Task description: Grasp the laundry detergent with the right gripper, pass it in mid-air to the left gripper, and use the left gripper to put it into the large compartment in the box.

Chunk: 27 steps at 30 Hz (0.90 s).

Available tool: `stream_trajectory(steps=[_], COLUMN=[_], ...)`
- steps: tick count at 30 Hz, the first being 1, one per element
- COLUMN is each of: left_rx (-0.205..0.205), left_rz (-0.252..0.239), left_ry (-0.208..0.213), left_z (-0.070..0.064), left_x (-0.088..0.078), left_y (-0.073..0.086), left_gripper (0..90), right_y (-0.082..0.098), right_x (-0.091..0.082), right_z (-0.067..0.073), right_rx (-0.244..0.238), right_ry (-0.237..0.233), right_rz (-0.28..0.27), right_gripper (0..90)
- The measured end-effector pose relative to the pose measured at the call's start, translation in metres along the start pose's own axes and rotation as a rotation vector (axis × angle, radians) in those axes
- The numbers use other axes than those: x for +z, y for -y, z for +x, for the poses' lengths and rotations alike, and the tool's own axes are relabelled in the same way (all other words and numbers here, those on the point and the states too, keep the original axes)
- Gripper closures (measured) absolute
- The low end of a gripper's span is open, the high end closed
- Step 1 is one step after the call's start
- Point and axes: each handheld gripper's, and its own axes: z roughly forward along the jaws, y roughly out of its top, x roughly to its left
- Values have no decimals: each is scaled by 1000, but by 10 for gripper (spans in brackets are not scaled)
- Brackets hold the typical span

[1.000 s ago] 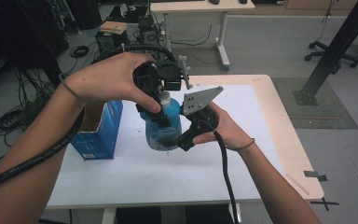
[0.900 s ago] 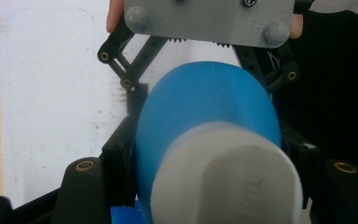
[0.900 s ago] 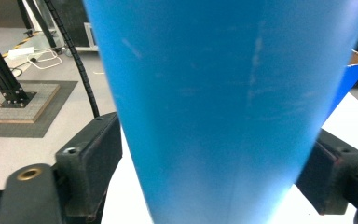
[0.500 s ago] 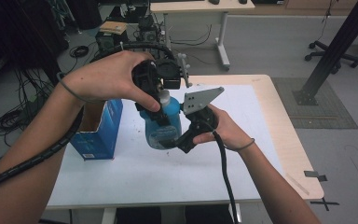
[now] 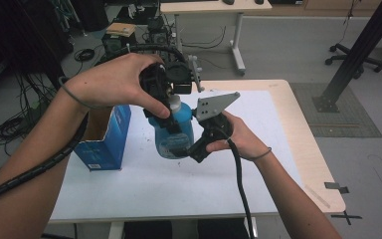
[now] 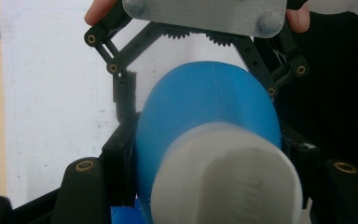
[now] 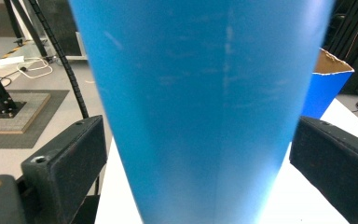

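Bottle [image 5: 175, 130] held above the table [image 5: 278, 124]: left gripper [image 5: 165, 102] fingers clamped at its neck, right gripper [image 5: 189, 149] fingers just opened, flanking the body. We judge smooth, slippery plastic; neck's safest

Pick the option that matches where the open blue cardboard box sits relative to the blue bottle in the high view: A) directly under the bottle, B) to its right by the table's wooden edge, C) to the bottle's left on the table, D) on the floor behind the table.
C: in the high view the blue cardboard box stands on the white table left of the blue bottle.
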Motion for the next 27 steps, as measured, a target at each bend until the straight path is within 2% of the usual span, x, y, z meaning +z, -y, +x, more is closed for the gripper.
stream_trajectory(steps=[13, 18, 21, 22, 27], left_rx=[7, 2, 1, 1, -7], left_rz=[1, 19, 21, 21, 17], left_ry=[-1, 6, 5, 5, -1], left_z=[-1, -1, -1, -1, -1], left_x=[-2, -2, -4, -4, -5], left_y=[0, 1, 1, 1, 2], left_gripper=[379, 379, 379, 379, 379], right_y=[-1, -1, -2, -2, -1], right_x=[-3, -5, -6, -8, -9], right_z=[0, 0, 0, 0, 0], right_rx=[5, 4, 5, 15, 24], right_ry=[-5, 1, 0, 2, 1], right_rz=[12, 32, 40, 64, 78], right_gripper=[36, 36, 36, 36, 37])
